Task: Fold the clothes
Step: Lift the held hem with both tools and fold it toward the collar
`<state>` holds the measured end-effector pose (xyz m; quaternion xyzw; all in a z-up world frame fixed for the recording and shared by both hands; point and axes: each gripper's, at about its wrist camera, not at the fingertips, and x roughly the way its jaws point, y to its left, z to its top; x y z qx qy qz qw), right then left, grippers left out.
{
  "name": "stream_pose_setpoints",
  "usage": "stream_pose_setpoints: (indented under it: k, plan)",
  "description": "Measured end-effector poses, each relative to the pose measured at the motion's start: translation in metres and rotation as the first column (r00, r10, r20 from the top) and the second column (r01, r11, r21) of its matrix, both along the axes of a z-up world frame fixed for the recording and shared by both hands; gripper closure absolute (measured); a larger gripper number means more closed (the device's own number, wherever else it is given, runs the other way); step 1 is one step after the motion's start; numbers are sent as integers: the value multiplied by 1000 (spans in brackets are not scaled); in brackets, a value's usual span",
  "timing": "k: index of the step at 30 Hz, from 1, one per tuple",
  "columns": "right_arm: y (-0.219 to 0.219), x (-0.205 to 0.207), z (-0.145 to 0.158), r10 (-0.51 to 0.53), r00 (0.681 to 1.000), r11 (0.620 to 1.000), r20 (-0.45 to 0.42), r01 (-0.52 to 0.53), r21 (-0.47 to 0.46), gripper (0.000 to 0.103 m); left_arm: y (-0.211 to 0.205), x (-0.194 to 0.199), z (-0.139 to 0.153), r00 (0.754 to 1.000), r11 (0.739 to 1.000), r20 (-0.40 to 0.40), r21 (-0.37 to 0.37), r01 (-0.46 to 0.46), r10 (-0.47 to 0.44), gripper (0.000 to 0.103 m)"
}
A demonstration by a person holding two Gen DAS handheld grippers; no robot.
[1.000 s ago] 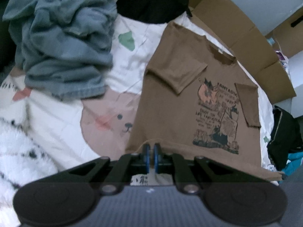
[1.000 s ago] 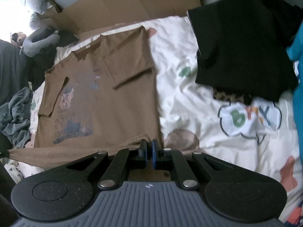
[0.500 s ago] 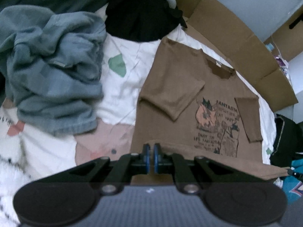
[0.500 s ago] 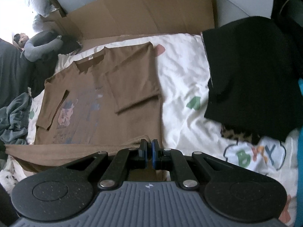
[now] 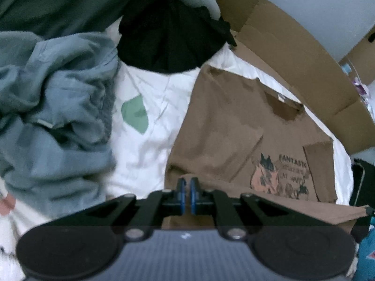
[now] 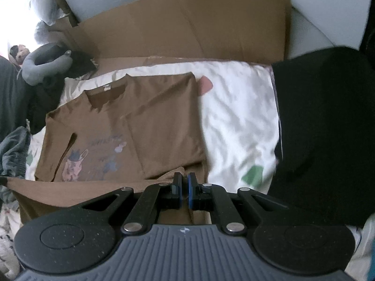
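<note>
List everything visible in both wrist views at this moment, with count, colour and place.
T-shirt: one, brown with a printed graphic, flat on the sheet, sleeves folded in, hem lifted.
Bed sheet: one, white with coloured shapes, under everything.
Crumpled garment: one, grey-blue, beside the T-shirt.
Black garment: one, on the T-shirt's other side.
Black cloth: one, by the cushion.
Cardboard: brown, behind the sheet.
Neck cushion: one, grey, far corner.
Left gripper: shut on the hem.
Right gripper: shut on the hem.

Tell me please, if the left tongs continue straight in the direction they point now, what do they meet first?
Probably the brown T-shirt itself. The left tongs are shut on its hem, and straight ahead lies the folded-in sleeve, then the shirt's chest. Depth is unclear.
</note>
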<state>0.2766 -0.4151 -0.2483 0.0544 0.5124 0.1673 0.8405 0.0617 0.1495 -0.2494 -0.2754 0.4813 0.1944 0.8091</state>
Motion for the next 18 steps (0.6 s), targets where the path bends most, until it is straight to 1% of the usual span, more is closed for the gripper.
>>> stream_pose_setpoints:
  k: [4,8,12,18]
  plan:
    - [12,22,1,19,1000,999,8,-19,-34,100,11,18,0,1000,1000,4,15,0,0,98]
    - [25,45,2,25,1000,998,10,-24,-50,100,20,36,-2,1000,1000,-9,21,5,-5,98]
    - [40,60,0,37,999,996,14,-36,-83,100,28,51,-2,1000,999,-10,36,3,-3,98]
    - [53,74,-1,40,998,986,58,-30,-167,100,35,65,-4,1000,1000,-9,28,-14,14,98]
